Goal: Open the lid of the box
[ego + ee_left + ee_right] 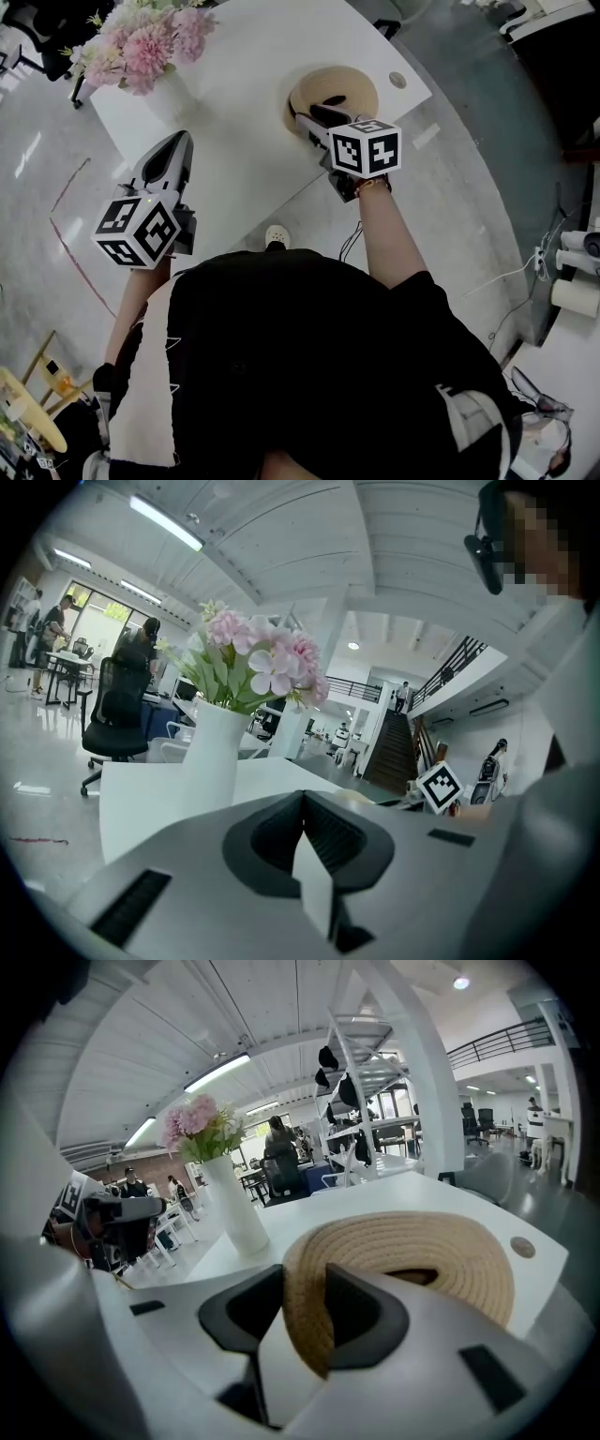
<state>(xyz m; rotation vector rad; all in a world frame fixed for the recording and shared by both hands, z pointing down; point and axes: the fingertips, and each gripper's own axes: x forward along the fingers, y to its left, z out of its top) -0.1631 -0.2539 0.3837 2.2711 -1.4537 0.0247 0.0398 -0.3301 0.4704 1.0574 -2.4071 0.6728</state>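
woven tan lid (pixel 412 1246), rim in the pinch of the right gripper (pixel 305 1321); left gripper (pixel 305 834) jaws pressed together, empty

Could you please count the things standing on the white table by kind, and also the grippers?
woven box: 1
vase of flowers: 1
grippers: 2 (left gripper, right gripper)
total: 4

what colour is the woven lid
Tan, in coiled rope rows; the woven lid shows best in the right gripper view.
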